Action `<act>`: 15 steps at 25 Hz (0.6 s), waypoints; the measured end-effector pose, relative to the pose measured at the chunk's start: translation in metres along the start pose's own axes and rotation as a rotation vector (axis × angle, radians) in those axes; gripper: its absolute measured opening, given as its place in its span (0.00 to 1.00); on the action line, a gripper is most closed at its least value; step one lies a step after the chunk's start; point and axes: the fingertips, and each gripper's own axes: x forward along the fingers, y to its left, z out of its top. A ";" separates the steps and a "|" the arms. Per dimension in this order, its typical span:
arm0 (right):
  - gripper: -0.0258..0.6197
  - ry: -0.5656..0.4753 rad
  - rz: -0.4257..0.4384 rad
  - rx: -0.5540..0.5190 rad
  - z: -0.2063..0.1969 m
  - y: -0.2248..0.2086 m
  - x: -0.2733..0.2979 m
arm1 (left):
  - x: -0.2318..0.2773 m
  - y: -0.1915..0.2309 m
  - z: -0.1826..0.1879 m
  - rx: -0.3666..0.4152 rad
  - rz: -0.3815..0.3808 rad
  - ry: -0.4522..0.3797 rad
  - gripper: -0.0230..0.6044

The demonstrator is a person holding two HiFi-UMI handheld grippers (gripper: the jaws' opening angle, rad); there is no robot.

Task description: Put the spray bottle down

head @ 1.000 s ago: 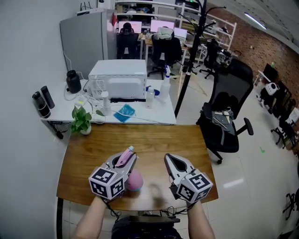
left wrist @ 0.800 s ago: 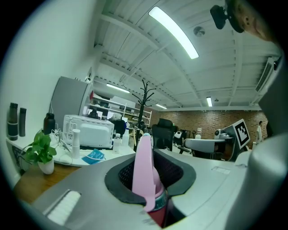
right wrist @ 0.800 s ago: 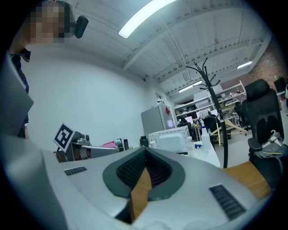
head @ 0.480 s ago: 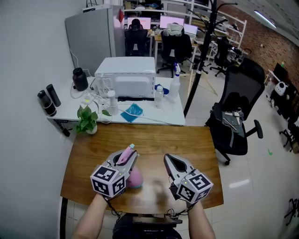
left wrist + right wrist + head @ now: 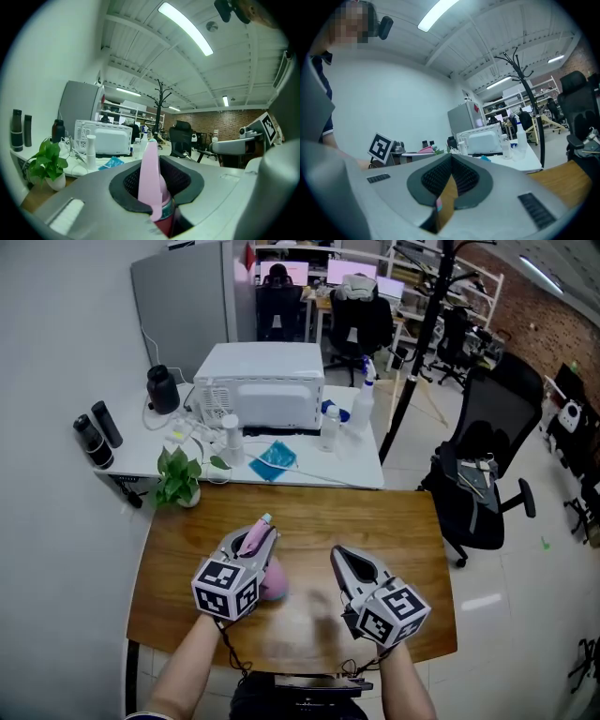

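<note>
Pink spray bottle (image 5: 275, 583) sits clamped in the left claw (image 5: 262, 541), while the right claw (image 5: 338, 552) is closed and empty.

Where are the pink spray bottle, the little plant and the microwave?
spray bottle (image 5: 253, 540): head view, pink trigger top.
plant (image 5: 178, 471): head view, leaves.
microwave (image 5: 264, 366): head view, white top.

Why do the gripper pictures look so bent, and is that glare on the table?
Left gripper view: wide-angle lens curves the ceiling light and darkens the corners; the close spray bottle looks soft. Right gripper view: same bending, plus a mosaic patch top left. Head view: yes, pale glare on the wooden table.
</note>
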 end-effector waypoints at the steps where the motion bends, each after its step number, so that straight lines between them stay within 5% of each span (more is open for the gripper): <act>1: 0.05 0.006 0.003 0.001 -0.002 0.000 0.005 | 0.006 0.006 -0.002 0.008 0.005 0.000 0.15; 15: 0.05 0.101 0.006 0.022 -0.034 -0.022 0.047 | 0.111 0.101 0.001 0.210 0.112 -0.099 0.15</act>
